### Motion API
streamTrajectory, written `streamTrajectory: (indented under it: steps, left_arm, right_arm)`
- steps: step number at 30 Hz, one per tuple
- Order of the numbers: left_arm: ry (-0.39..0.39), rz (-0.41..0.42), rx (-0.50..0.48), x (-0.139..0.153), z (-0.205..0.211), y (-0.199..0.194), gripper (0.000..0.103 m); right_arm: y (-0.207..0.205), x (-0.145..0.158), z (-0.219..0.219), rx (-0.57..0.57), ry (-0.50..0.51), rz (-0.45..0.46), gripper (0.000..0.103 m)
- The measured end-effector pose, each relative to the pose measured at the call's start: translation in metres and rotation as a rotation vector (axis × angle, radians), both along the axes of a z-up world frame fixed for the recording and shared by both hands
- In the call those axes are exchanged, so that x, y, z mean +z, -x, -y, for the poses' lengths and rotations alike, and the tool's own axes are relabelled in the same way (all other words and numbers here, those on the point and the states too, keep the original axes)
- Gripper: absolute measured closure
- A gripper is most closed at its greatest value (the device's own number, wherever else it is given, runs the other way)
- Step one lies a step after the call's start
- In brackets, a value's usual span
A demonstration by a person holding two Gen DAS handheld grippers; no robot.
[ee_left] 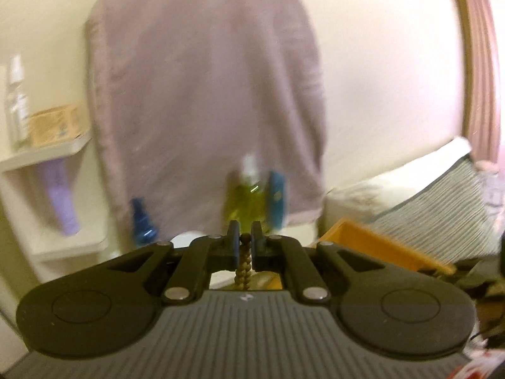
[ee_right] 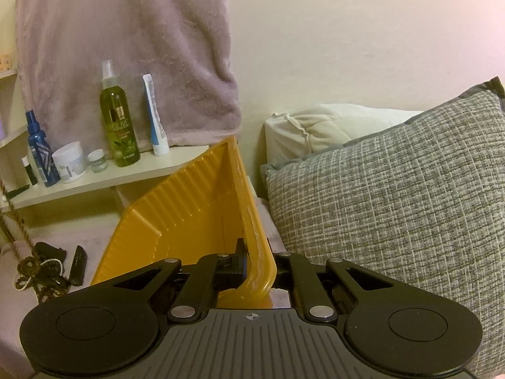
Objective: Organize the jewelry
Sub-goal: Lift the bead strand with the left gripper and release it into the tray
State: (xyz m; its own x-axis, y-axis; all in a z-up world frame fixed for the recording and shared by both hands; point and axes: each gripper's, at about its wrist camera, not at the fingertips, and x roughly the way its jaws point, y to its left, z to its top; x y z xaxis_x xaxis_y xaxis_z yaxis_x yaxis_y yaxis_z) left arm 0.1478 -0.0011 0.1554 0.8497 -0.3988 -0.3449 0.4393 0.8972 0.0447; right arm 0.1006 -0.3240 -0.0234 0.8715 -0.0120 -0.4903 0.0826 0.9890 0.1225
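L gripper (ee_left: 245, 240) is closed on a brown beaded necklace (ee_left: 243, 263), pads pinching one bead near the top, rest of the strand hanging down betw the fingers & out of sight under the body. R gripper (ee_right: 256, 263) is clamped on the rim of a yellow tray (ee_right: 202, 208): one pad visible inside the rim, the other hidden behind the plastic, tray tipped up on edge w/ its ribbed floor facing the cam.

Risks, as I read it: the L grip is on a single bead, so a quick swing could let the strand slip out. L view is smeared, so that hand looks to be moving fast. The strand runs down to a tangled pile of chains (ee_right: 39, 273) on the bed, so pulling up may drag the whole knot along or snag it. Tray held only by one rim corner; could twist or drop, spilling whatever's inside.

Views: only R view shows the pile, the dark clips (ee_right: 78, 264) beside it, and the necklace rising at far left. R view also gives the shelf bottles sharp, e.g. green olive bottle (ee_right: 118, 120), plus the grey cushion (ee_right: 394, 195). L view alone shows the actual pinch on the bead; tray is just an orange corner there
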Motion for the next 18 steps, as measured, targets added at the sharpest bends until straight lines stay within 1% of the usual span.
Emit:
streamTrajectory:
  steps: [4,7,11,18]
  left_arm:
    - [0.057,0.004,-0.061,0.009,0.021,-0.001,0.097]
    - [0.080,-0.019,-0.103,0.005,0.038,-0.004,0.097]
    - [0.081,-0.081,-0.158,-0.012,0.064,-0.009,0.097]
    - [0.033,-0.189,-0.216,-0.053,0.096,-0.017,0.097]
  right_arm:
    - [0.000,0.000,-0.001,-0.001,-0.001,0.000,0.096]
    - [0.001,0.001,-0.001,-0.002,-0.003,-0.002,0.096]
    - [0.001,-0.001,-0.001,-0.004,-0.005,-0.004,0.096]
    - [0.001,-0.003,0.000,-0.005,-0.006,-0.010,0.096]
